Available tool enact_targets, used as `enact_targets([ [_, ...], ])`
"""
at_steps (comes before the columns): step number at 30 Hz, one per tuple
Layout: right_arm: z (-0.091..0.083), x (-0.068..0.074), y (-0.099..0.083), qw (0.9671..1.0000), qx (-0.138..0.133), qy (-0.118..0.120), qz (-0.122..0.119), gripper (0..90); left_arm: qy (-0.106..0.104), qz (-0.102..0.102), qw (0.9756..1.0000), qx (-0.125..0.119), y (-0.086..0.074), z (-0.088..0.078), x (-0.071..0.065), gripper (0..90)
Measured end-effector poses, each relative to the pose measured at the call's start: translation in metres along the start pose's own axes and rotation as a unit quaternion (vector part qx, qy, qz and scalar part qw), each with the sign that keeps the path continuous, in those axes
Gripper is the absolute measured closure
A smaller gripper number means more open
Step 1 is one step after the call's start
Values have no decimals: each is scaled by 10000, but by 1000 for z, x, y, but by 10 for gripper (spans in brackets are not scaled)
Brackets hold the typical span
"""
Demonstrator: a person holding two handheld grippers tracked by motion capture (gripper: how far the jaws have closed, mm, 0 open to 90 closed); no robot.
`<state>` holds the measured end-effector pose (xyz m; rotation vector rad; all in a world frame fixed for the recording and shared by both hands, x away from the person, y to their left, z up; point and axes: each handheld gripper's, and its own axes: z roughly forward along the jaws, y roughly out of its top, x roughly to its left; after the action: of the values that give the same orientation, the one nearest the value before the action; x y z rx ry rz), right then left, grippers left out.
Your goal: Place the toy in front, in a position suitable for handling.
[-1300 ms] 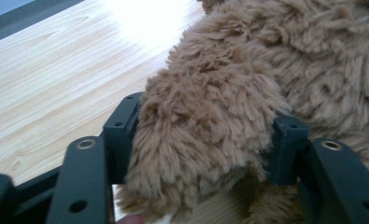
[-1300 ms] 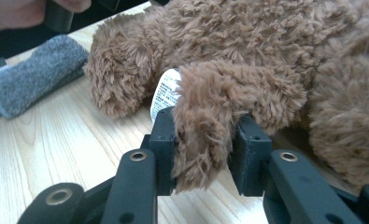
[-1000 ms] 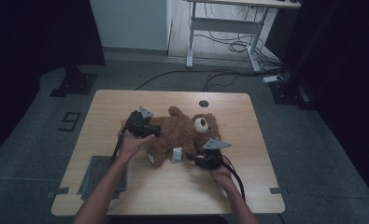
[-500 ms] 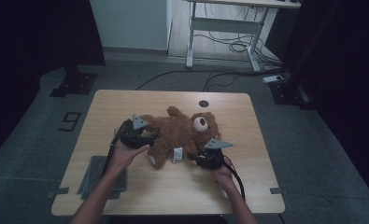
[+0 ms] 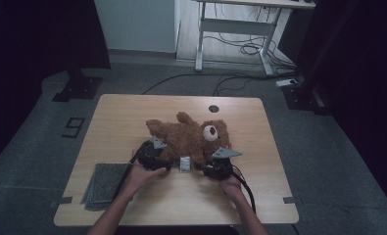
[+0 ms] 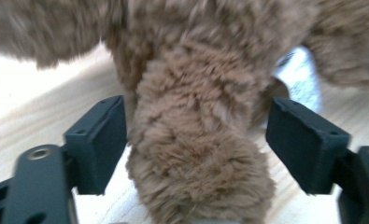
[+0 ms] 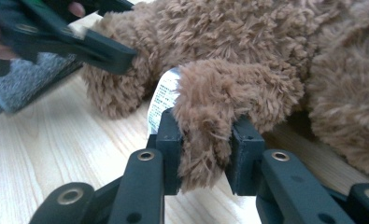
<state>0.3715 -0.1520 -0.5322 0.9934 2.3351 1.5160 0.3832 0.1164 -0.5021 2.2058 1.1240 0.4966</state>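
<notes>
Overhead plus two close teddy bear [image 5: 191, 139] views

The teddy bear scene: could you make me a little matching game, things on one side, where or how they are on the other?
Things:
1. left tongs
2. right tongs
3. grey mat
4. white tag

States or places:
A. lies flat at the table's near left corner
B. clamped shut on a furry limb of the teddy bear
C. sticks out from the bear, between the two hands
D. open, a furry limb between the jaws, unsqueezed

Pairs: 1-D, 2-B, 3-A, 4-C
</notes>
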Motion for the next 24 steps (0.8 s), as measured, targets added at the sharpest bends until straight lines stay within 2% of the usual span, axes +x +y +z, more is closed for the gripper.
enact_targets([
  [1,0,1,0,10000,45,21,-73,659,-9,-94,9999,51,-3,4,2,317],
  [2,-1,2,0,9999,68,12,-105,634,-46,-133,9999,78,-5,6,4,338],
  [5,-4,1,-1,9998,99,-46,-136,547,-156,-236,9996,43,-7,7,6,361],
  [6,-13,-3,-1,9997,34,-186,-122,463,-120,-188,9997,28,-8,7,6,395],
  [8,-16,-5,-2,9996,14,-238,-121,434,-85,-148,9999,10,-8,7,5,407],
  [9,-28,-12,-3,9992,-125,-385,-24,389,-60,-94,9999,2,-9,7,4,438],
  [13,-40,-21,-3,9980,-254,-570,98,348,-63,-69,10000,-17,-10,6,5,448],
  [16,-47,-31,-3,9956,-361,-846,166,324,-58,-32,10000,-5,-11,5,6,456],
  [18,-50,-42,-5,9932,-459,-1014,334,314,-32,-26,10000,29,-12,4,9,464],
  [20,-51,-44,-5,9926,-470,-1060,353,309,-34,-51,10000,31,-12,4,10,466],
  [21,-52,-51,-7,9910,-508,-1144,475,291,-99,-123,9999,31,-13,5,12,466],
  [24,-50,-54,-7,9900,-444,-1250,486,262,-102,-130,9999,35,-13,5,12,465],
])
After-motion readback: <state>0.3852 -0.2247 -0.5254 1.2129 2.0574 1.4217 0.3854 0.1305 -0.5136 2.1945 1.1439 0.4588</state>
